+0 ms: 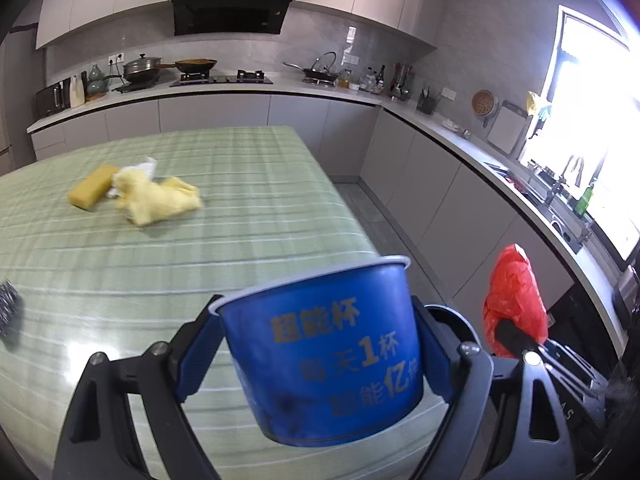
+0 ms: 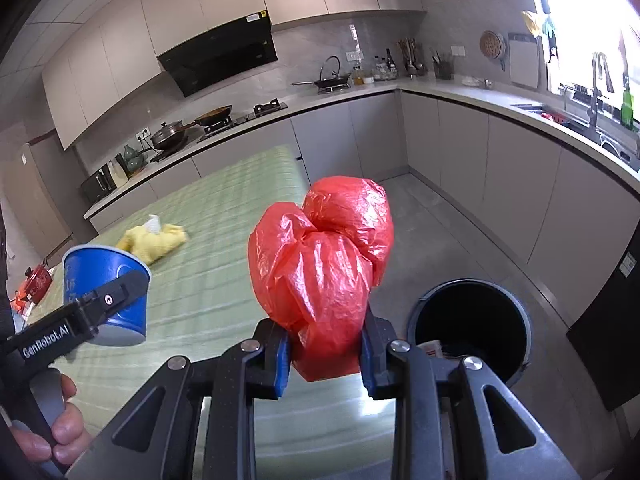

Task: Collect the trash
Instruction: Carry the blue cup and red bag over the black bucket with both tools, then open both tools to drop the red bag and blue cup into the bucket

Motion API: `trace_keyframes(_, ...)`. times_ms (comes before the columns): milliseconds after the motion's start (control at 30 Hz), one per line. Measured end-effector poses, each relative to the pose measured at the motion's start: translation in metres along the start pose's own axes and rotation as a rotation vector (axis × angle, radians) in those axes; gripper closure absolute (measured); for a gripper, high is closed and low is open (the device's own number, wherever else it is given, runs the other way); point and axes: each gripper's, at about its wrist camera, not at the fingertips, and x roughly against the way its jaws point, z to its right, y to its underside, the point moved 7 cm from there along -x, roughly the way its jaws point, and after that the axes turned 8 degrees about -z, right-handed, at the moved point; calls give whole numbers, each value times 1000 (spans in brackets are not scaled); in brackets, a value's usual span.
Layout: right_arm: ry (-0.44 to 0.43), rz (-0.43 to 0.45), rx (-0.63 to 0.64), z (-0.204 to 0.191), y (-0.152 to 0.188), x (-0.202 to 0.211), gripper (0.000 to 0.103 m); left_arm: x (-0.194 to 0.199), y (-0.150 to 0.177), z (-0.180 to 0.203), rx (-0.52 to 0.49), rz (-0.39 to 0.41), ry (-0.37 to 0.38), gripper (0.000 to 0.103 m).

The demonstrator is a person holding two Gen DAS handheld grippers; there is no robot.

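Your left gripper (image 1: 316, 354) is clamped on the blue paper cup (image 1: 324, 356): both blue pads press the cup's side walls, cup tilted, rim pointing away from the camera and up, base toward the lens. Gold Chinese print faces the camera. Cup interior isn't visible from either view, so can't tell if anything's in it. It's held above the near edge of the green striped tablecloth (image 1: 248, 184).

Your right gripper (image 2: 324, 354) is pinching the crumpled red plastic bag (image 2: 324, 256) by its lower end; the bulk of the bag balloons up above the fingers. Bag is in the air, over the table's edge, just left of the trash bin.

Black round trash bin (image 2: 524, 320) sits on the floor right of the table, mouth open, right beside your right gripper. Inside is mostly dark; a bit of pale, red-marked packaging shows at its near-left rim, rest unreadable.

On the table, well apart from both grippers: yellow rag (image 1: 156, 196) with a white crumpled tissue (image 1: 140, 168) on its far side, a yellow sponge (image 1: 94, 188) touching the rag's left end, steel wool scrubber (image 1: 10, 316) at the left edge of the left wrist view.

From the right wrist view, the cup and left gripper sit left of the bag, apart from it.
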Motion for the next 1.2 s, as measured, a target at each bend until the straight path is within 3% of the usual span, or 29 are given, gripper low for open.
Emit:
trace_keyframes(233,19,-49,24,137,-26,-4,73,-42,6,112,34,-46,51,16)
trace_keyframes(433,37,-108,-16,215,-31,-16,73,-80,15,178,-5,-114,81,16)
trace_keyframes(733,-12,-270,-16,260,3,-80,73,-135,40,187,-1,-203,-21,16)
trace_keyframes(1033,-85,-391,30,263,13,-144,71,-162,56,177,41,-251,-111,16)
trace_keyframes(1100,-85,-405,39,264,13,-154,65,-167,59,178,46,-260,-120,16)
trace_keyframes(1167,-72,-418,45,264,12,-163,47,-171,60,178,46,-269,-129,15)
trace_keyframes(1200,-66,-421,48,266,13,-165,33,-174,61,178,45,-277,-130,15)
